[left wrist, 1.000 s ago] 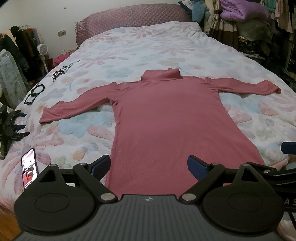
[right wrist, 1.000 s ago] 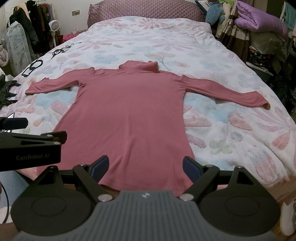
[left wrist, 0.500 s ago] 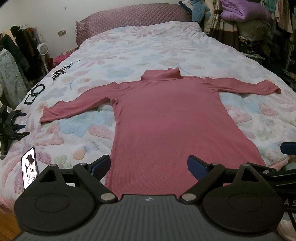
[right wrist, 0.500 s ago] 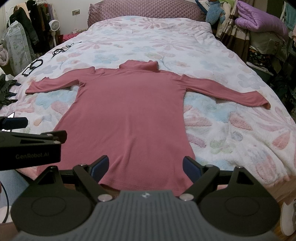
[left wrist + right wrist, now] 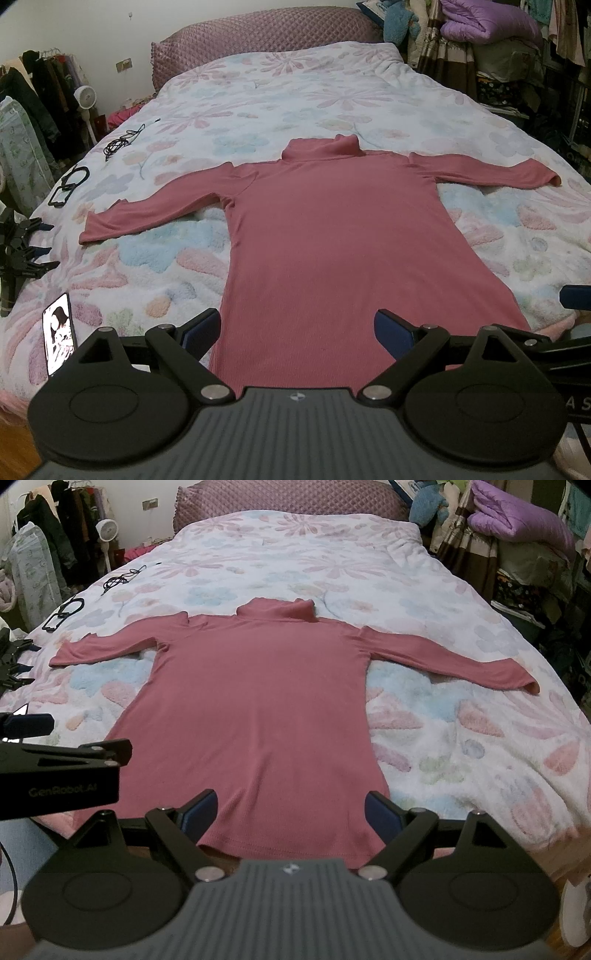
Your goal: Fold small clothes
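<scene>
L gripper (image 5: 297,328) & R gripper (image 5: 291,810): both w/ jaws spread wide, nothing held, level, side by side, pointing fwd.

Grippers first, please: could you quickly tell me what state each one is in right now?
Left gripper: open, holding nothing, above the hem of the pink turtleneck.
Right gripper: open, holding nothing.

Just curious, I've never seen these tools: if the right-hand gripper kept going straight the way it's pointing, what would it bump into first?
Probably the hem of the dusty-pink ribbed turtleneck top, spread flat on the floral fleece bedspread. The open right gripper points at its lower edge; depth is uncertain.
</scene>
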`<action>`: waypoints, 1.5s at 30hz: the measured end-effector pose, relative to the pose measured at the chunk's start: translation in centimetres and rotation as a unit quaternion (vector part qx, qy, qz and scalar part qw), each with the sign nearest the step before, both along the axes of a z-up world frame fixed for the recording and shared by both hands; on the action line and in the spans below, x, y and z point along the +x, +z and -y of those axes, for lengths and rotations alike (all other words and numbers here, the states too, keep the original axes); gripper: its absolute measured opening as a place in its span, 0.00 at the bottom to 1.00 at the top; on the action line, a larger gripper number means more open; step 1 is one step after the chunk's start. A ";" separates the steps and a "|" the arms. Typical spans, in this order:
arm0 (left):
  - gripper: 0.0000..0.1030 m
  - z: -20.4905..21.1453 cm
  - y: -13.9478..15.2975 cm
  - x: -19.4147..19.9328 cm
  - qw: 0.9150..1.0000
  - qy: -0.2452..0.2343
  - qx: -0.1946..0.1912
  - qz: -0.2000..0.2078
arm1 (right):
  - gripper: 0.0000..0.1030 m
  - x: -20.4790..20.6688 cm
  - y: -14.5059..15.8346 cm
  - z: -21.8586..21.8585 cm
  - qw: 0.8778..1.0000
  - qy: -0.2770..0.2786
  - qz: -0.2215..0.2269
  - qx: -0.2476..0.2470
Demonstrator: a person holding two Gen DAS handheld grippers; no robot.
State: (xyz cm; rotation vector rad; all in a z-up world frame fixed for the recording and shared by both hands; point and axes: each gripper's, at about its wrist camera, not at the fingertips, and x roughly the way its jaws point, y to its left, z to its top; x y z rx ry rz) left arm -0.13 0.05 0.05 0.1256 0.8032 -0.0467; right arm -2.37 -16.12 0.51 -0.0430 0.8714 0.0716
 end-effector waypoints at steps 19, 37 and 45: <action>1.00 0.0 -0.1 -0.1 1.000 0.000 -0.001 -0.001 | 0.80 0.1 -0.7 -0.1 1.000 0.000 -0.002 0.000; 1.00 0.1 -0.7 0.1 1.000 -0.015 -0.006 -0.013 | 0.80 0.2 -0.6 0.2 1.000 -0.001 -0.010 0.005; 0.92 -3.2 -2.4 2.9 0.996 -0.061 -0.039 -0.058 | 0.80 2.2 -2.0 4.8 0.997 0.014 -0.008 0.077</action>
